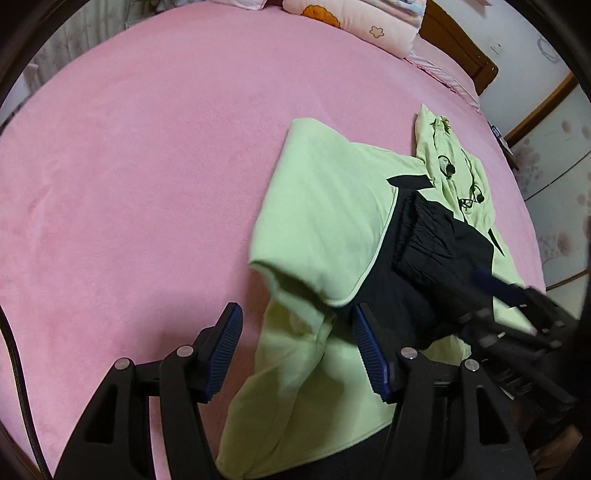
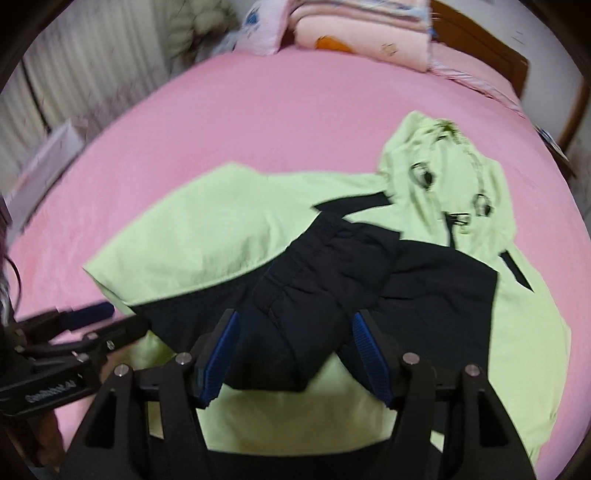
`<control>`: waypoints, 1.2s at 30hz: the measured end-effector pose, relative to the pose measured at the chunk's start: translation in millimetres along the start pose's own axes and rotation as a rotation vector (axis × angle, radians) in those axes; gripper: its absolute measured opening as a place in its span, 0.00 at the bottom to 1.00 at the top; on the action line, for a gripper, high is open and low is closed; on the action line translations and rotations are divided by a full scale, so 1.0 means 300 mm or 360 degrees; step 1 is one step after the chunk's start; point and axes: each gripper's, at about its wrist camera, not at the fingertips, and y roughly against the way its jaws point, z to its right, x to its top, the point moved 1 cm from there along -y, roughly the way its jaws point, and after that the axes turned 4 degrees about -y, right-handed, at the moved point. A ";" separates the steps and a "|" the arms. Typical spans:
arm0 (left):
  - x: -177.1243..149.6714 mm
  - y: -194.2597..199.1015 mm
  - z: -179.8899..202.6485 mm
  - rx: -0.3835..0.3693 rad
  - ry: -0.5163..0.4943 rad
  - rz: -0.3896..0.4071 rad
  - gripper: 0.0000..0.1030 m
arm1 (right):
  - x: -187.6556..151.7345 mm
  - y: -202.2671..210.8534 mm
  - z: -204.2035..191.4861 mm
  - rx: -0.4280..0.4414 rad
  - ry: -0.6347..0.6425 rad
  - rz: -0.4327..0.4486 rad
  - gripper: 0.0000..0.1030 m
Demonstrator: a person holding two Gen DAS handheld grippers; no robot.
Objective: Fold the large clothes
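Note:
A light green and black hooded jacket (image 1: 325, 206) lies on the pink bed (image 1: 147, 166), its hood (image 2: 447, 177) toward the headboard. One green sleeve is folded across the body. A black sleeve (image 2: 314, 280) lies folded over the black chest panel. My left gripper (image 1: 297, 336) is open above the jacket's green lower edge, its pads not touching the cloth. My right gripper (image 2: 295, 343) is open with the black sleeve's end lying between its fingers, a gap showing on the right side. The right gripper (image 1: 498, 291) appears blurred in the left wrist view, and the left gripper (image 2: 88, 314) shows in the right wrist view.
Folded pink quilts and pillows (image 2: 354, 33) are stacked at the head of the bed before a wooden headboard (image 1: 458, 44). A curtain (image 2: 92, 66) hangs past the far left edge. Wide bare pink sheet lies left of the jacket. A black cable (image 1: 14, 369) runs at the lower left.

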 end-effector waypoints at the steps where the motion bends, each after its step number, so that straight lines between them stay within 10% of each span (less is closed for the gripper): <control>1: 0.004 -0.012 -0.002 -0.0017 0.0002 -0.0002 0.58 | -0.004 -0.042 -0.012 -0.0031 0.0059 -0.0047 0.62; 9: 0.005 -0.044 0.012 -0.0067 -0.0024 -0.0025 0.58 | -0.026 -0.151 -0.049 -0.0246 0.0280 -0.0090 0.59; 11: 0.005 -0.045 0.019 -0.0065 -0.0026 -0.0018 0.58 | -0.013 -0.146 -0.045 -0.0323 0.0291 -0.0086 0.17; 12: 0.005 -0.046 0.023 -0.0066 -0.0025 -0.0015 0.58 | 0.002 -0.130 -0.023 -0.0355 0.0248 -0.0076 0.12; 22: -0.001 -0.042 0.211 -0.0199 -0.0264 0.0084 0.70 | -0.027 0.238 0.336 -0.0414 -0.0375 0.0413 0.10; 36: -0.077 -0.064 0.373 -0.0256 -0.0619 -0.0073 0.74 | -0.397 0.062 0.583 -0.0558 -0.0717 0.0108 0.11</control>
